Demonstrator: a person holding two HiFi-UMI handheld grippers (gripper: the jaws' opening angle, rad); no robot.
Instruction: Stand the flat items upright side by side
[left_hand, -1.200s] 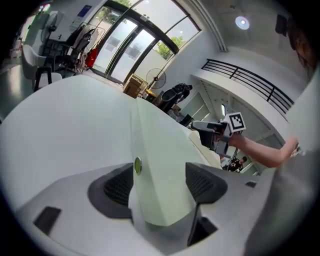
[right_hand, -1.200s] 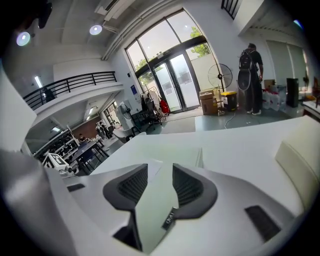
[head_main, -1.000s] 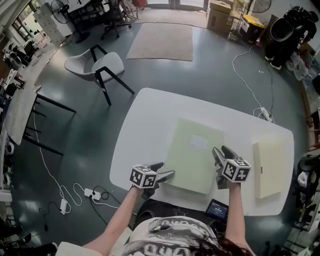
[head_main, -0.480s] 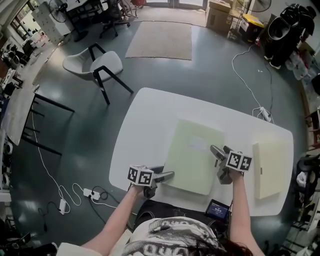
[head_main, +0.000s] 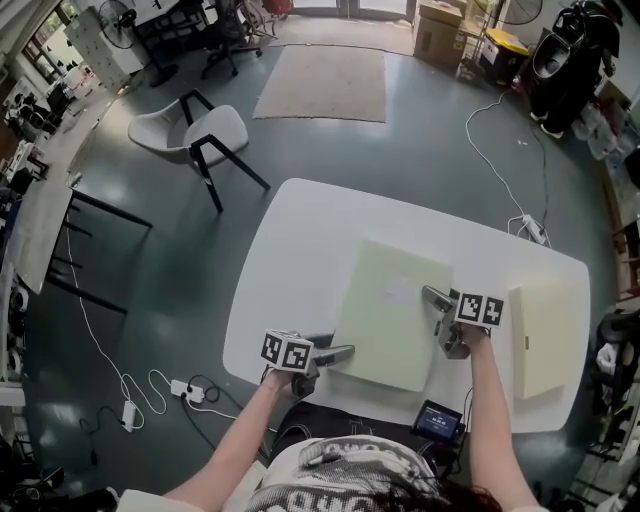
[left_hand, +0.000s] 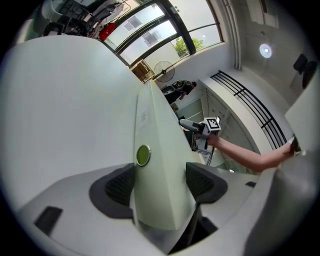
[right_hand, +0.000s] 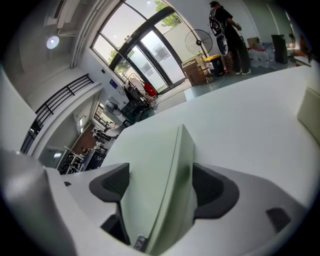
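A pale green flat folder (head_main: 385, 315) lies on the white table (head_main: 300, 240). My left gripper (head_main: 345, 352) is at its near left corner. In the left gripper view the folder (left_hand: 155, 130), with a round green button, fills the gap of the left gripper (left_hand: 160, 182), and both pads press on it. My right gripper (head_main: 438, 300) is at the folder's right edge. Its jaws have just been opening, and the folder's edge (right_hand: 150, 170) stands between the jaws of the right gripper (right_hand: 157, 185), which are open. A second, cream flat item (head_main: 540, 335) lies flat at the table's right end.
A small device with a screen (head_main: 438, 420) sits at the near table edge, below my right arm. On the floor are a white chair (head_main: 195, 130) at the far left, a rug (head_main: 320, 82) and cables (head_main: 150, 385).
My right gripper has slid a little away from me along the folder's right edge, sunk toward the table and rolled. The left gripper has stayed at the near corner, rolling slightly.
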